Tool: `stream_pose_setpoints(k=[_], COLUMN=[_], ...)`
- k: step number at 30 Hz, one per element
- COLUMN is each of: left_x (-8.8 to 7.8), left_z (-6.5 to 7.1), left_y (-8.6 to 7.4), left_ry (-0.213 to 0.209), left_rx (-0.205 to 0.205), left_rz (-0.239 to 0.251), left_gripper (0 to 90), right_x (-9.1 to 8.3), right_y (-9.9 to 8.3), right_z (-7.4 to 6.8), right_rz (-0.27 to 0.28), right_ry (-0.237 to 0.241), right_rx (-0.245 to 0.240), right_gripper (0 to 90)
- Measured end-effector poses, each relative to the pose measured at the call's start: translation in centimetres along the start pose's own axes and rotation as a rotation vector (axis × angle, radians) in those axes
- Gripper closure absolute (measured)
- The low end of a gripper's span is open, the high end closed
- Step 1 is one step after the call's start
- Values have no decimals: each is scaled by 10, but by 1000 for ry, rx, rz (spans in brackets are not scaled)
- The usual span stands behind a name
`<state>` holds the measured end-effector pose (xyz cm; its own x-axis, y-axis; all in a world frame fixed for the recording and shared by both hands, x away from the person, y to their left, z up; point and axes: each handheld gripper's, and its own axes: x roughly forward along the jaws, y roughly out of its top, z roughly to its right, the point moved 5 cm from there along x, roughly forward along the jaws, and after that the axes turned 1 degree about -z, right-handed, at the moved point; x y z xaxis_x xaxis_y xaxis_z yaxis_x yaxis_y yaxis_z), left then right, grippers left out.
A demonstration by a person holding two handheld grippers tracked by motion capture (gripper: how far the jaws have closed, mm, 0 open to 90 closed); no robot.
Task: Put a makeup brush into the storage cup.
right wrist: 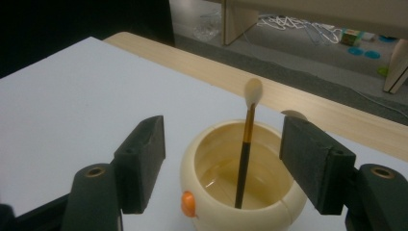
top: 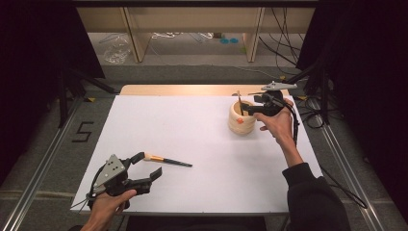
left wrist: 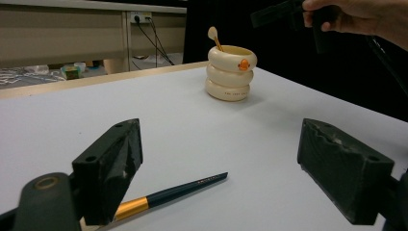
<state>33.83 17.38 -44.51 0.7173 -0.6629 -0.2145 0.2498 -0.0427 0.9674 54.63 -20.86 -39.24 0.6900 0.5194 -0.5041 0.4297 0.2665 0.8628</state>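
A cream ringed cup (top: 241, 120) (left wrist: 231, 72) (right wrist: 211, 144) with an orange dot stands at the back right of the white table (top: 192, 130). A thin brush (top: 239, 101) (left wrist: 213, 34) (right wrist: 245, 149) leans upright inside it, pale tip up. My right gripper (top: 250, 108) (right wrist: 228, 161) hovers just over the cup, open, its jaws either side of the brush and apart from it. A second brush (top: 168, 160) (left wrist: 178, 190), dark-handled with a gold ferrule, lies flat near the front left. My left gripper (top: 149, 164) (left wrist: 226, 161) is open around its bristle end, jaws wide.
A wooden strip (top: 192, 90) edges the table's far side. Beyond it are wooden furniture legs (top: 134, 38) and loose cables (top: 284, 43) on the floor. Dark curtains hang to both sides. Metal rails (top: 43, 168) run along the floor by the table.
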Motion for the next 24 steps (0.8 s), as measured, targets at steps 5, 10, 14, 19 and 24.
stream_pose_setpoints(k=[5, 10, 14, 19, 24], left_x=[0, 0, 0, 0, 1], left_z=[0, 0, 0, 0, 1], left_y=[0, 0, 0, 0, 0], left_ry=[0, 0, -1, -2, -10], left_rx=[0, 1, 2, 2, -2], left_rz=[0, -1, 0, 0, 9], left_gripper=[158, 158, 158, 158, 158], right_x=[-14, -23, -30, -47, -65], right_y=[-6, -12, -16, -19, -31], right_z=[-8, -14, -18, -21, -19], right_rz=[31, 30, 36, 65, 80], right_ry=[0, -3, -5, -14, -43], right_rx=[14, 2, -3, -4, 5], right_gripper=[311, 305, 304, 304, 303])
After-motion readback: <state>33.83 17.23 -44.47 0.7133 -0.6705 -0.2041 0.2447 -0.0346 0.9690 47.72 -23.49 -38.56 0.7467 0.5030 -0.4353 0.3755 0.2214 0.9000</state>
